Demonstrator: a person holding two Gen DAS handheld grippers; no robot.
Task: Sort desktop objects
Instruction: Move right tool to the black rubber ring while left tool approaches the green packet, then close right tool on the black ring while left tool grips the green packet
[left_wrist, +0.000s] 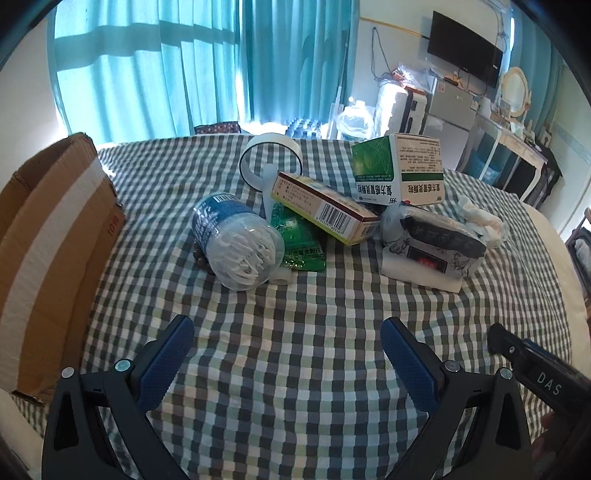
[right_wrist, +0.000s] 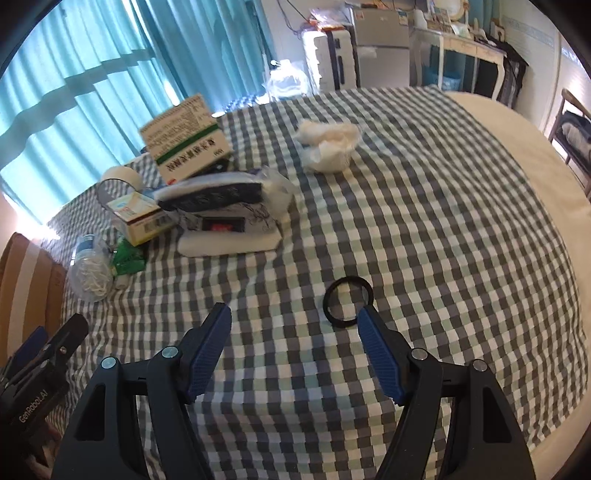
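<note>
A pile lies on the checked cloth: a clear tub of cotton swabs (left_wrist: 238, 245), a green sachet (left_wrist: 301, 240), a yellow medicine box (left_wrist: 325, 206), a green-and-white medicine box (left_wrist: 399, 168), a tape roll (left_wrist: 269, 158) and a wrapped tissue pack (left_wrist: 432, 245). My left gripper (left_wrist: 286, 349) is open and empty, short of the pile. My right gripper (right_wrist: 293, 328) is open and empty; a black ring (right_wrist: 347, 302) lies on the cloth just beyond its right fingertip. The pile also shows in the right wrist view, with the tissue pack (right_wrist: 229, 225) nearest.
A cardboard box (left_wrist: 51, 251) stands open at the table's left edge. A crumpled white tissue (right_wrist: 328, 146) lies apart, far right of the pile. The right gripper's body (left_wrist: 535, 369) shows at the lower right of the left view. Room furniture stands behind the table.
</note>
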